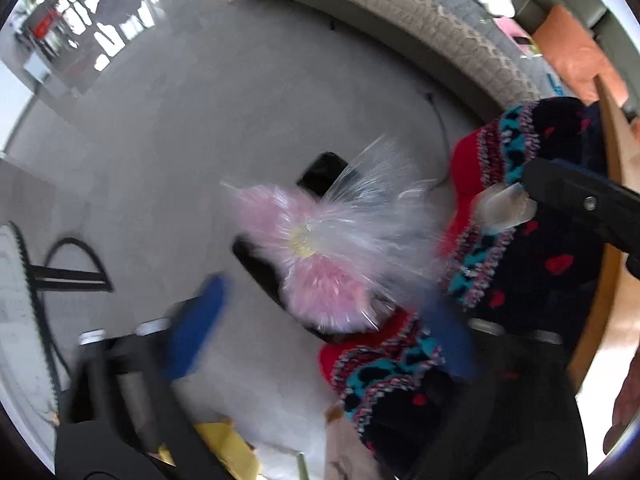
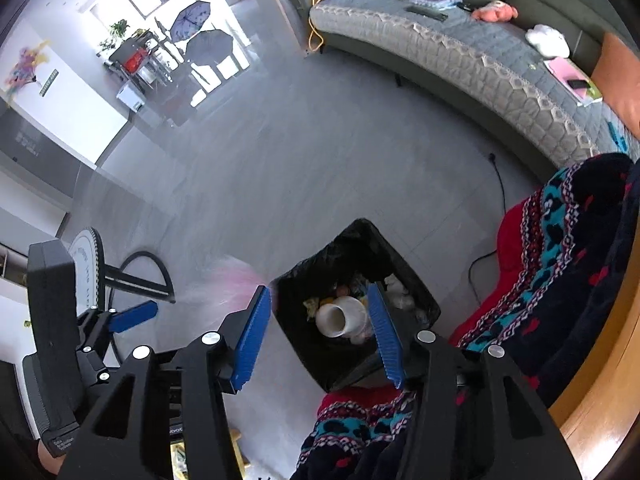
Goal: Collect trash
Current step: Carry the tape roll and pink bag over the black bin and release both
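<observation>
- The grey floor (image 2: 280, 168) fills most of both views.
- A long sofa (image 2: 460, 60) with a quilted grey cover runs along the far side; small items lie on it, too small to name.
- A person's legs in patterned trousers (image 2: 560, 272), red, teal and dark with red hearts, rise at the right edge and near the bottom of both views.
- A black bin (image 2: 404, 264) with a black liner stands on the floor just beside those legs. Inside it lie a white cup (image 2: 340, 316) on its side and other scraps too jumbled to tell apart.
- The right claw (image 2: 320, 332) hangs over the bin with its blue fingers (image 2: 252, 340) apart and nothing between them; the cup shows through the gap, lower down in the bin.
- The left claw (image 1: 320, 320) points steeply down, its blue fingers (image 1: 196, 328) spread wide and blurred. From the right wrist view the left claw shows at the left, beside the bin rather than over it.
- A pink and clear wrapper (image 1: 324, 248), heavily blurred, is in the air between and ahead of the left claw's fingers, touching neither, with the bin's dark opening behind it. In the right wrist view it is only a faint pink smear just left of the bin.
- A round white stand with a black loop (image 2: 140, 276) sits on the floor at the left.
- A clear scrap (image 1: 504, 208) shows beside the right claw's black body at the right edge of the left wrist view; whether it touches it I cannot tell.
</observation>
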`<state>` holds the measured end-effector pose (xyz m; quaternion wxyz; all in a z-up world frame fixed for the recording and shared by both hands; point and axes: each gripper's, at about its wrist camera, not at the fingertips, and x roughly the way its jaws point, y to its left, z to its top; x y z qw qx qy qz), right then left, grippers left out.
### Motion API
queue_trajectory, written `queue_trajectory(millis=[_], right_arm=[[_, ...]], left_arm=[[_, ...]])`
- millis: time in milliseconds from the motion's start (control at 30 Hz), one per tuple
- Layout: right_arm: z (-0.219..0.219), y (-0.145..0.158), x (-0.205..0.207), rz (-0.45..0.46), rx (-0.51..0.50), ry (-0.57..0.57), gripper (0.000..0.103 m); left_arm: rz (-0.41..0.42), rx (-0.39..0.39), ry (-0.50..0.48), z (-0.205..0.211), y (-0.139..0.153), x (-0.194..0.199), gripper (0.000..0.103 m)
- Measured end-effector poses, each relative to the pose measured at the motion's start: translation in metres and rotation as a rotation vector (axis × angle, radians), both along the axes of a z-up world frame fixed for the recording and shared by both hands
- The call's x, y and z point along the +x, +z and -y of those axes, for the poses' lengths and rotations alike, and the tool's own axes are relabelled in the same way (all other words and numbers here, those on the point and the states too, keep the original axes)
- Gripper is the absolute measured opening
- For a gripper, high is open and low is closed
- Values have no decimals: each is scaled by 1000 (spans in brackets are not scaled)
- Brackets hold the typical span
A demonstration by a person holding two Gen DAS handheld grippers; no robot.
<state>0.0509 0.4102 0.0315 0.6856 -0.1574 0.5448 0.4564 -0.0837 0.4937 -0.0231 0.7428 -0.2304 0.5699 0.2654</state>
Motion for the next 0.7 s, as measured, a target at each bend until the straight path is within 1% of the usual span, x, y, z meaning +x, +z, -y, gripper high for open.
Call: queue_trajectory(millis=[267,533,567,700], right_arm=[[2,0,2,6,-2,0,52],[8,6,4,10,5,-11,52],[9,7,3,12,6,-13,54],[15,14,2,27,16,-36,70]], left_arm=[[-23,-28,30,-5,-10,1,97],[-9,-31,24,-1,-4,2,97],[-6,-30,26,0,-3,1,97],[3,-34,32,1,1,-3,97]])
